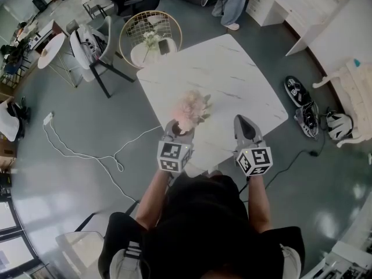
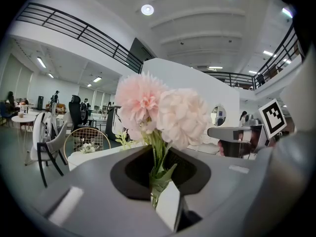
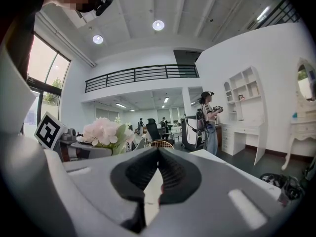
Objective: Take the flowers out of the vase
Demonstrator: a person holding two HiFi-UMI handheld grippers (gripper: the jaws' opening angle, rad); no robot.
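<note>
A bunch of pale pink flowers (image 1: 190,108) with green stems stands over the near edge of the white marble table (image 1: 226,68). My left gripper (image 1: 179,130) is shut on the stems just below the blooms. In the left gripper view the flowers (image 2: 163,110) rise straight out of the left gripper (image 2: 157,174), whose jaws pinch the green stems. I see no vase in any view. My right gripper (image 1: 245,122) hovers over the table's near right part, shut and empty. The right gripper (image 3: 158,154) has its tips touching, and the flowers (image 3: 101,131) sit off to its left.
A round gold wire chair (image 1: 150,38) with small white flowers stands beyond the table's far left corner. A dark-legged chair (image 1: 96,48) is to its left. A white cable (image 1: 81,153) lies on the floor. Shoes (image 1: 305,106) lie at the right. A person (image 1: 229,4) stands at the back.
</note>
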